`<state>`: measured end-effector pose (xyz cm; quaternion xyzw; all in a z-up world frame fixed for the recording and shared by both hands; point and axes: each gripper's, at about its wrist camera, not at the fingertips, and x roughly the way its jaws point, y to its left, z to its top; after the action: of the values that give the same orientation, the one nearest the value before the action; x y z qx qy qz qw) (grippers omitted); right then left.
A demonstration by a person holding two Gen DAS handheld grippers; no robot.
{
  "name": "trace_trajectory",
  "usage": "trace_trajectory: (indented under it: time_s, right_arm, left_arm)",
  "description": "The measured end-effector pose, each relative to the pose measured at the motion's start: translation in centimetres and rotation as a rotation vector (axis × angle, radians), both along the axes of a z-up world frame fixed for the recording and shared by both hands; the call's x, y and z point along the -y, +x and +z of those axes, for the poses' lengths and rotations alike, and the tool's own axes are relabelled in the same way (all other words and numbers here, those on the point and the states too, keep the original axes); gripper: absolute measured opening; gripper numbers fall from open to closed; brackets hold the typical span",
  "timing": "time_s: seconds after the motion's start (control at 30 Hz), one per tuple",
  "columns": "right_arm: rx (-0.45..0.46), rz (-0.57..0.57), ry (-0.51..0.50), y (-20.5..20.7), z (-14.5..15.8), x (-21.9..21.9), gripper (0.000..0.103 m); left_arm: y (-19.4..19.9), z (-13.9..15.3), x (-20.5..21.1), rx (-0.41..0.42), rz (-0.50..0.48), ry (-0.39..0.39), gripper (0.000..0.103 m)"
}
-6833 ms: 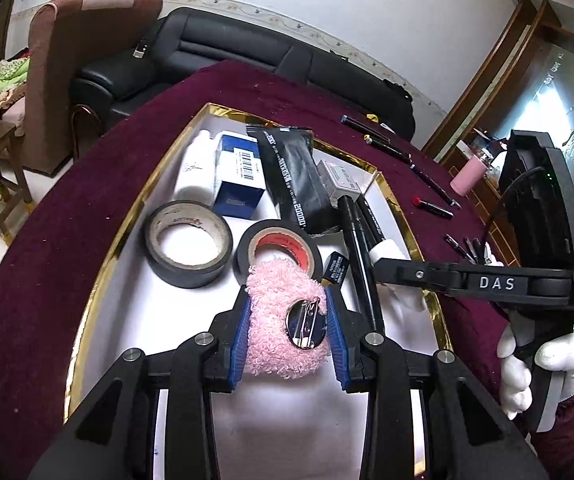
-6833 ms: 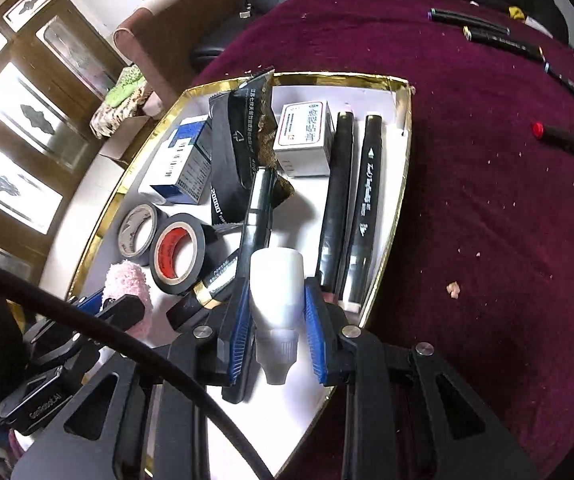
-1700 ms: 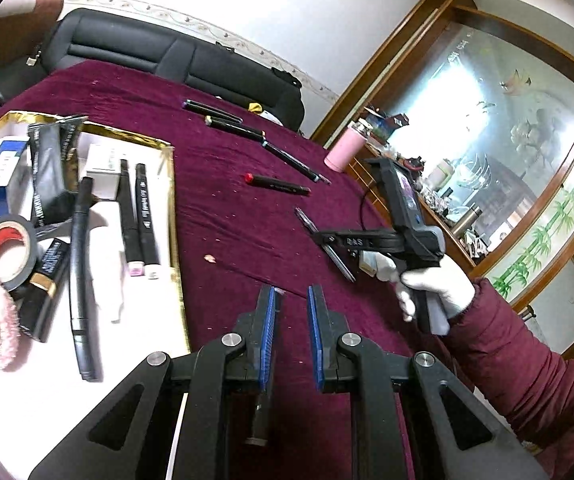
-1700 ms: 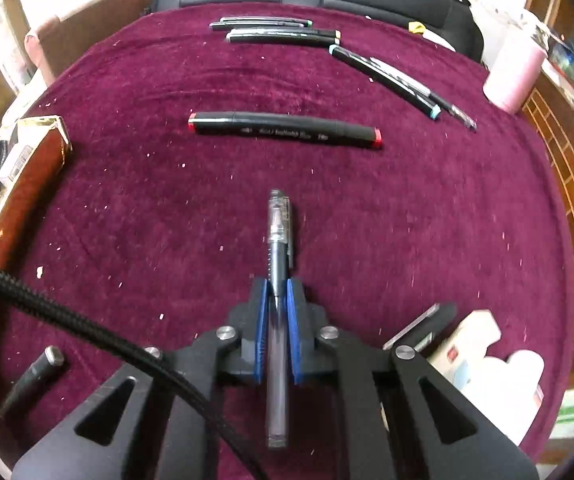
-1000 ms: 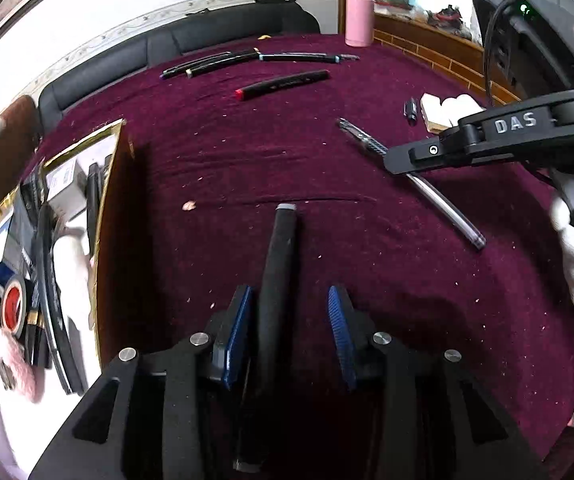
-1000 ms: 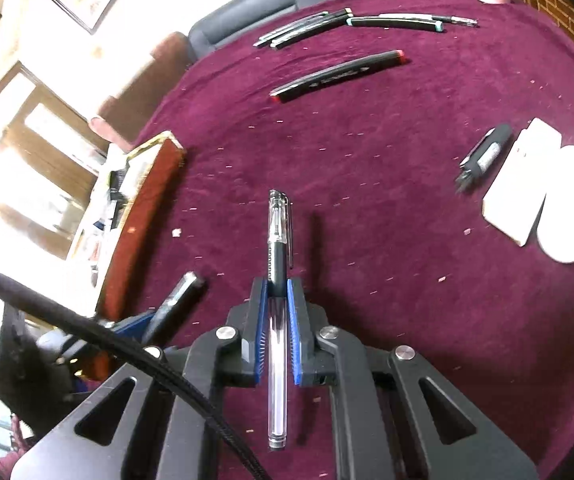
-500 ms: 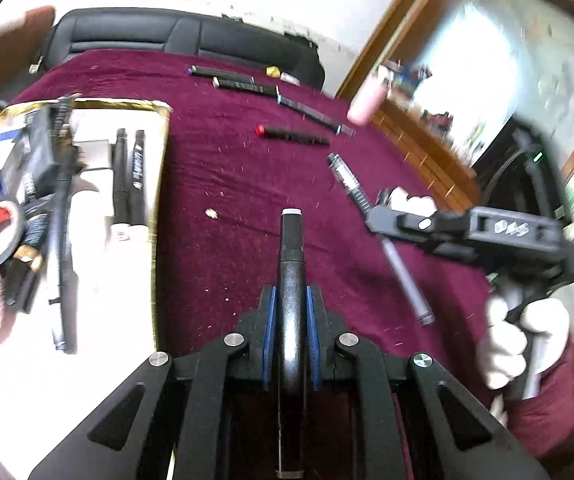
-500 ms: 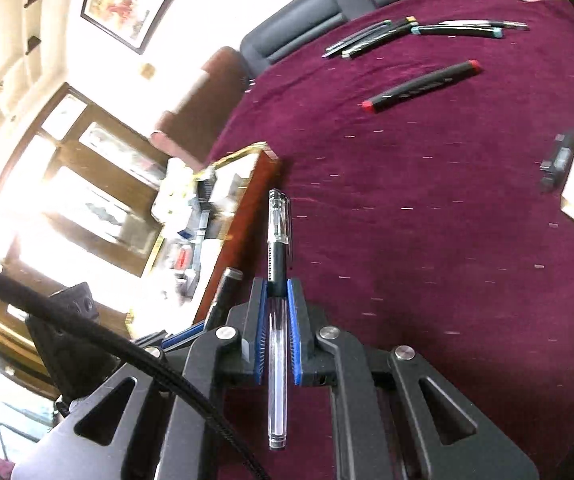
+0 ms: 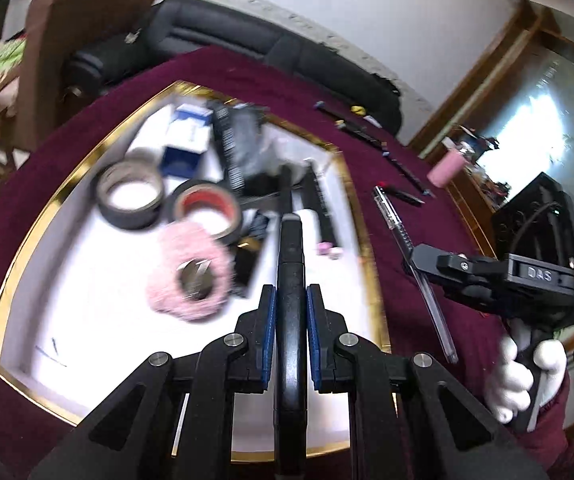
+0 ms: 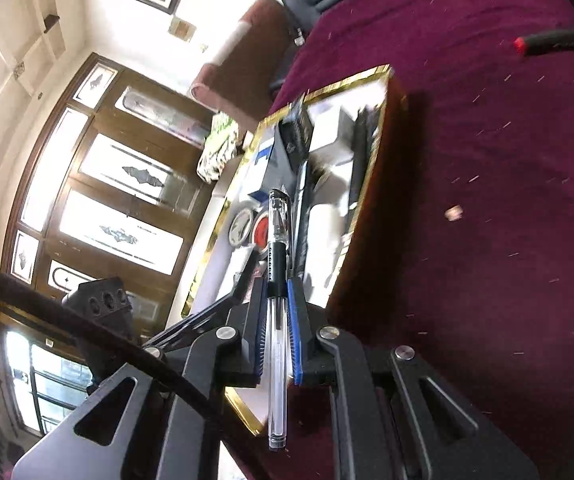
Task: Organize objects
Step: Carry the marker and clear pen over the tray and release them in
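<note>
Burgundy velvet table [image 10: 487,160]; gold-rimmed tray [image 9: 19,248] on it, crowded with tape rolls, boxes, markers. Left gripper [image 9: 290,312] clamped on black marker [image 9: 290,248], held above the tray's white floor. Right gripper [image 10: 276,312] clamped on clear pen [image 10: 277,280], near the tray's edge. Advice: lower each level into a bare strip, parallel to the laid markers, release only once resting.

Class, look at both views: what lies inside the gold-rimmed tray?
Inside the gold-rimmed tray: two tape rolls, a pink fluffy pad, a blue box, a black pouch and dark markers. The left claw and its black marker hide the tray's near middle.
</note>
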<state>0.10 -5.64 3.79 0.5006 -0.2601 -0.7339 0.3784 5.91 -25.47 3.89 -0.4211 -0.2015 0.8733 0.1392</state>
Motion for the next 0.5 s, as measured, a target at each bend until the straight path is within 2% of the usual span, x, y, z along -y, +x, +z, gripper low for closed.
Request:
trace_trajectory:
  time_s: [0.23, 0.5]
  right_arm:
    - [0.034, 0.037, 0.073, 0.3, -1.6, 3.8, 0.009]
    - [0.013, -0.006, 0.182, 0.2, -1.9, 5.2, 0.009]
  left_arm:
    - [-0.7, -1.8, 0.3, 0.016, -0.016, -0.006, 0.012]
    - [-2.2, -2.6, -0.9, 0.037, -0.047, 0.001, 0.012]
